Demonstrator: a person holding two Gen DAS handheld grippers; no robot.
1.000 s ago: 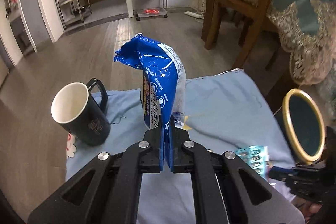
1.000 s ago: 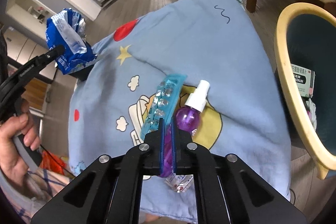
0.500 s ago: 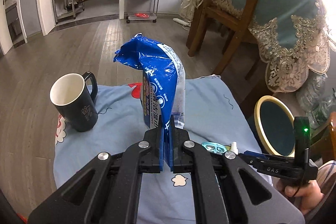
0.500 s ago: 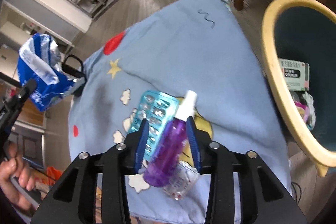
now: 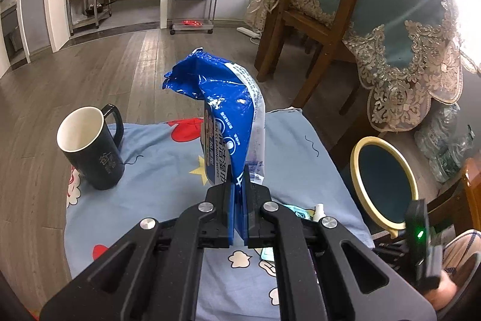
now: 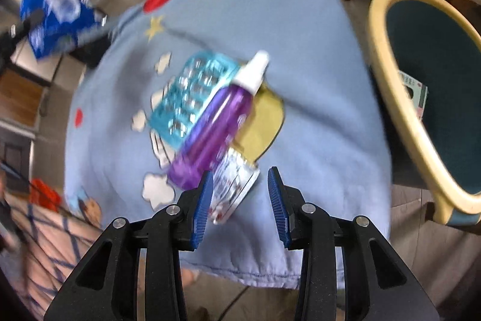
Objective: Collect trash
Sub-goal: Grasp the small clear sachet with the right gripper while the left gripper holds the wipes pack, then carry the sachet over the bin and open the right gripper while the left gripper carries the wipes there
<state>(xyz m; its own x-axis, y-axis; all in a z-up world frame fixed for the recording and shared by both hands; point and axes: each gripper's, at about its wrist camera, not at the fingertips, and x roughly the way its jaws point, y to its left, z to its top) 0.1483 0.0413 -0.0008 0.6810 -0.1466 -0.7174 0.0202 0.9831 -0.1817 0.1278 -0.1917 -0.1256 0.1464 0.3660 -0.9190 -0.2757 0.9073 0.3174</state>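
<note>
Now the right gripper (image 6: 240, 188) is standing with its blue pads apart, nothing pinched between them. Its jaws, shut a second ago above the purple spray bottle (image 6: 213, 125), have since come open, and it has slid off the bottle toward the crumpled foil wrapper (image 6: 233, 188), which is lying on the cloth in the gap beside the left pad. That reads as a change of target: the wrapper looks like the next piece of trash, and the pads are not yet pressing on it. Just behind the wrapper, the bottle is resting partly across the teal blister pack (image 6: 192, 98), both on the blue cartoon-print cloth (image 6: 315, 98). To the right, beyond the cloth's edge, the yellow-rimmed bin (image 6: 387, 74) is waiting with a small carton already inside.

Meanwhile the left gripper (image 5: 239, 191) is keeping its pads clamped on the lower edge of the blue wet-wipes packet (image 5: 228, 110), holding it upright above the cloth as it was a second ago; it has yet to reach the bin. Off to its left, a black mug (image 5: 90, 146) is standing on the cloth, well apart from the trash.
</note>
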